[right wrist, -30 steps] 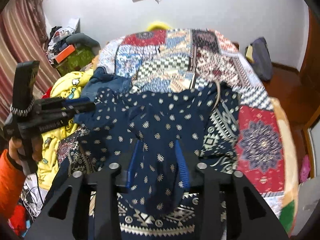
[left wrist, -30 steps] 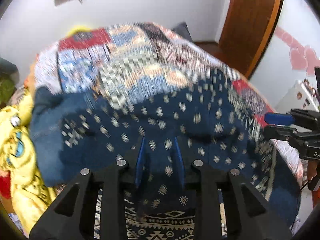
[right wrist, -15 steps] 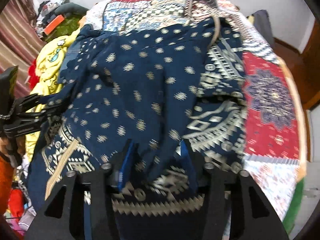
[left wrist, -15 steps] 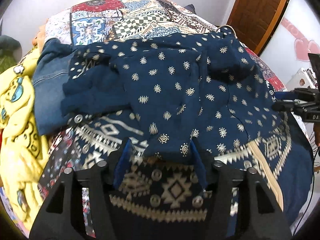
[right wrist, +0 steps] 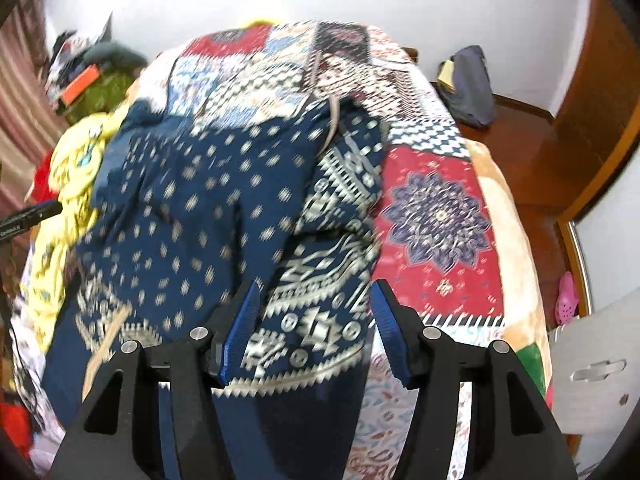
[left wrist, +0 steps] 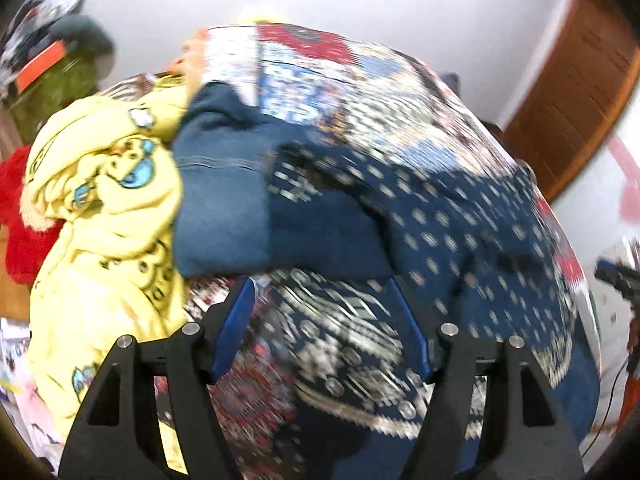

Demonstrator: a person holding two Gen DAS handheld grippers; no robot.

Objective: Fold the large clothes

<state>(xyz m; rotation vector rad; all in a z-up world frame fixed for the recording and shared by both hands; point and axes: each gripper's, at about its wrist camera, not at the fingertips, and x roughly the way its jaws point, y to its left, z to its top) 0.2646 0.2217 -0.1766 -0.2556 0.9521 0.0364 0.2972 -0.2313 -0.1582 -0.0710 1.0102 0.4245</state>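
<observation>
Navy cotton garment [right wrist: 192, 208] with cream dots and a geometric border lies spread on the patchwork-quilted bed [right wrist: 436, 216]. Beside it, toward the bed's left edge, sit a folded blue denim piece [left wrist: 220, 200] and a yellow printed blanket [left wrist: 104, 208]. Above the garment's border, the left tool [left wrist: 320, 320] and right tool [right wrist: 314, 320] are both opening, gripping nothing.

Navy garment [right wrist: 192, 216]: thin woven cloth, matt, printed pale motifs. Patchwork bedspread [right wrist: 436, 216]: soft cloth, matt, printed. Yellow blanket [left wrist: 100, 208] at left edge of bed: fleecy, plush cloth. Denim garment [left wrist: 220, 200]: coarse blue cloth, stitched seams. Gripper fingers [right wrist: 240, 332]: blue ribbed pads, matt black plastic frames, bright metal screw heads. Door [left wrist: 576, 92]: glossy brown wood.
</observation>
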